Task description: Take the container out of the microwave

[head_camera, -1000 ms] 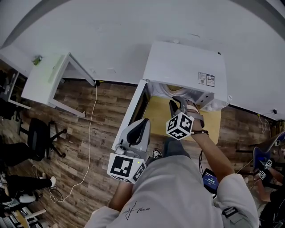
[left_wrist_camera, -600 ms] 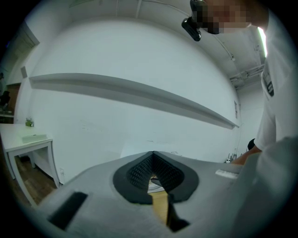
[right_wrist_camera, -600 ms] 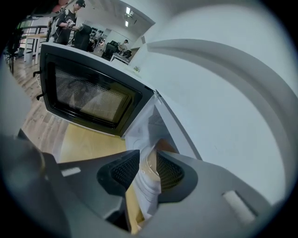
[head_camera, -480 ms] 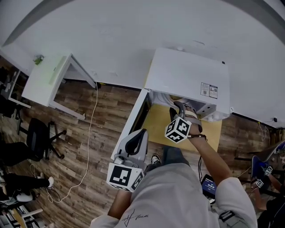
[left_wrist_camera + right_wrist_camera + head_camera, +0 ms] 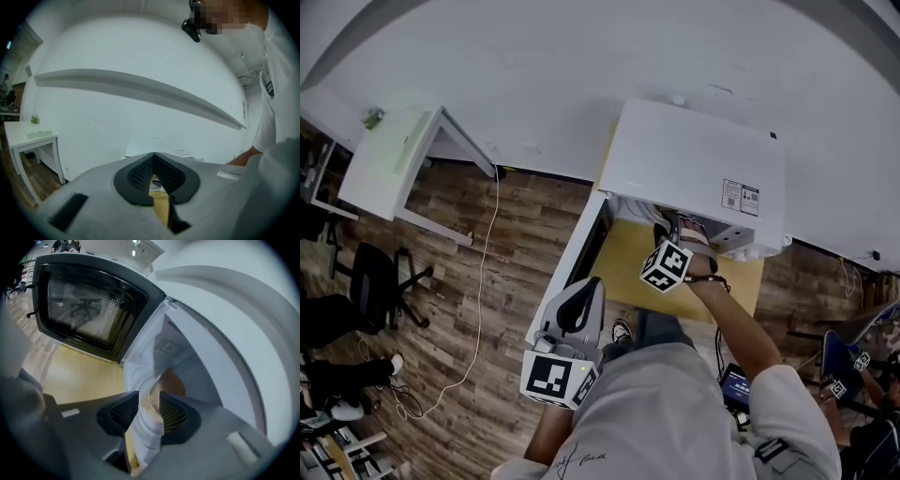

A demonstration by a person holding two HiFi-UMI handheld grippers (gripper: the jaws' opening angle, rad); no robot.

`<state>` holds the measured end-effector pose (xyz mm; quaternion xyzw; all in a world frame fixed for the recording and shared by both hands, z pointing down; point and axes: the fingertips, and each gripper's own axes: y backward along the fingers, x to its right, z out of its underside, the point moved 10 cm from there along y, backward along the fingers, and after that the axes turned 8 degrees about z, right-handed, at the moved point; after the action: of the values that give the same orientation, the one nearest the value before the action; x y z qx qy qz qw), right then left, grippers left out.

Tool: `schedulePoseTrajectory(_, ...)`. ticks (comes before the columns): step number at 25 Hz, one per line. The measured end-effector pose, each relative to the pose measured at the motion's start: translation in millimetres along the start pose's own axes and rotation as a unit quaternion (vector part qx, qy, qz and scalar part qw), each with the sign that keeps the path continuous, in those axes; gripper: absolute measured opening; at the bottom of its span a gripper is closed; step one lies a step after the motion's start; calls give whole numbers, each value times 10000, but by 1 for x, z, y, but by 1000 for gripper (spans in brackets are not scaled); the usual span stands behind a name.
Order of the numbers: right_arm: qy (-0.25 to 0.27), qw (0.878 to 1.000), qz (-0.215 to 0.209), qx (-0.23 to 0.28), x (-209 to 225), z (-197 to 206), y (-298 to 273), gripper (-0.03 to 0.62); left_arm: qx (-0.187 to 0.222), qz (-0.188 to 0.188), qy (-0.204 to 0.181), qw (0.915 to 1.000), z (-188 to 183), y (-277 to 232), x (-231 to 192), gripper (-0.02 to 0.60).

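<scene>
The white microwave (image 5: 694, 164) stands on a yellow table top (image 5: 630, 267) with its door (image 5: 581, 246) swung open to the left. My right gripper (image 5: 668, 228) reaches down into the cavity, its tips hidden under the microwave's top. In the right gripper view its jaws (image 5: 149, 408) are opening, and the rim of a pale container (image 5: 146, 427) with brownish contents stands between the pads without a visible squeeze. My left gripper (image 5: 579, 302) hangs outside by the door's lower end. Its tips (image 5: 153, 156) meet on nothing.
A white desk (image 5: 394, 159) stands at the left against the wall. A cable (image 5: 487, 281) trails over the wooden floor and an office chair (image 5: 380, 281) sits lower left. The open door (image 5: 86, 305) flanks the cavity on the left.
My right gripper has gone down and farther into the microwave cavity, so less of it shows under the top. The left gripper has drifted slightly back towards me.
</scene>
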<state>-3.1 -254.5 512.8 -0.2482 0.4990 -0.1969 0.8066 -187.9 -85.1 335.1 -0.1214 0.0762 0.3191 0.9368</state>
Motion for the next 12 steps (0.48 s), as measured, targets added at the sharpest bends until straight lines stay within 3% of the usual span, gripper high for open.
schedulePoseTrajectory(12,645,9970,388,-187,-15,4,-36,153,-310,-148,-28,9994,4,-4,-6,0)
